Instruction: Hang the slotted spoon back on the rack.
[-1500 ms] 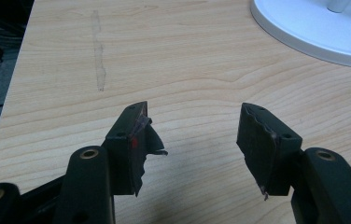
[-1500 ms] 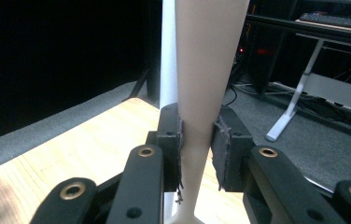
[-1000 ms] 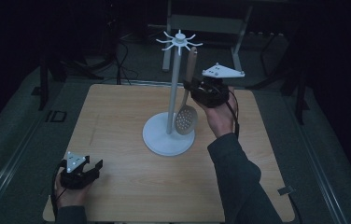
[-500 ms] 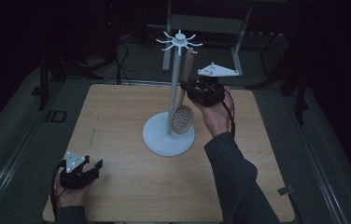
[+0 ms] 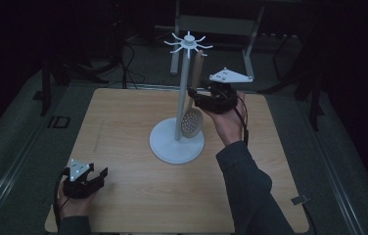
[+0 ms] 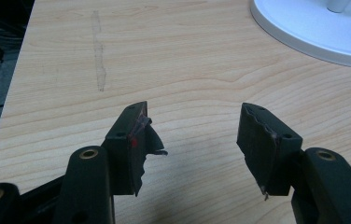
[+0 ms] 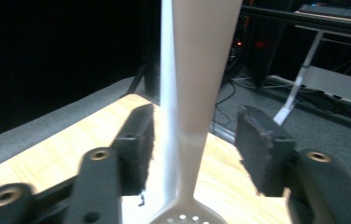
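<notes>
Nearest the person, the left gripper (image 5: 85,177) rests low at the near left corner of the wooden table (image 5: 123,147). Its jaws are spread wide with only bare wood between them, so it appears parked clear of the work. Its own view shows torn padding on both jaw faces and, beyond them, the rim of the stand's white base (image 6: 313,32).

Mid-table stands the utensil stand (image 5: 182,98): a round white base, a vertical pole and a crown of radiating hooks (image 5: 188,43). A slotted spatula (image 5: 192,117) hangs beside the pole, perforated head down just above the base and handle (image 5: 198,63) rising to the hooks. Whether the handle end actually sits on a hook cannot be told.

Farther back, the right gripper (image 5: 206,100) is held at mid-handle height, pointing toward the pole. In its own view the jaws stand parted on either side of the spatula's neck (image 7: 194,135), with a clear gap on the right and the left face close to the pole; no pinch is visible. This open straddle probably serves to let the spatula hang freely on the stand.
</notes>
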The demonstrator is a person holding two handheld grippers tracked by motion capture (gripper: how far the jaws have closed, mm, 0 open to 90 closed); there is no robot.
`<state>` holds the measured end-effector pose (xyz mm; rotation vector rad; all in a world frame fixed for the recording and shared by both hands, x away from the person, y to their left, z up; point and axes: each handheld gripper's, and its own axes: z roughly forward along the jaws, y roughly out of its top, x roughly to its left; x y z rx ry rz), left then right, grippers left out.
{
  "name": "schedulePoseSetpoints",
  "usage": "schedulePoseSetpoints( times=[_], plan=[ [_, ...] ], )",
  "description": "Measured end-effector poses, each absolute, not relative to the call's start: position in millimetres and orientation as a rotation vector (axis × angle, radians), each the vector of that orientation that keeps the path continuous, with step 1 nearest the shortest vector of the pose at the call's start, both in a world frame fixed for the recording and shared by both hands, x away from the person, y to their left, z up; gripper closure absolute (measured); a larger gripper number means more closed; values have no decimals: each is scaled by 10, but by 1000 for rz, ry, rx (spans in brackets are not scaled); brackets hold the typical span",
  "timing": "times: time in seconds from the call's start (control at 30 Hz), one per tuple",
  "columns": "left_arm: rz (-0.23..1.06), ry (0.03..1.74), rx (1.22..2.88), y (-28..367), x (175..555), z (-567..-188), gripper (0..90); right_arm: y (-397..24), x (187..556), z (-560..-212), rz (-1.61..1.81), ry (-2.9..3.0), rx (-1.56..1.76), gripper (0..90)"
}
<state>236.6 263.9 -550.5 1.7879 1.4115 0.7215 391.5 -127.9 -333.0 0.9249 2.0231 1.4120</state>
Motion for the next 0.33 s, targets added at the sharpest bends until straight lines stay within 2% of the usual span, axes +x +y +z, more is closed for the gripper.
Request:
schedulePoseSetpoints(
  times=[0.17, 0.33],
  plan=[
    [723, 1409, 1790, 2636, 2366, -5507, 435, -1309, 3879, -3320, 1390, 2009, 937, 338],
    [721, 1412, 1787, 2642, 2365, -5508, 435, -1378, 3815, -3353, 1365, 2008, 930, 300]
  ],
)
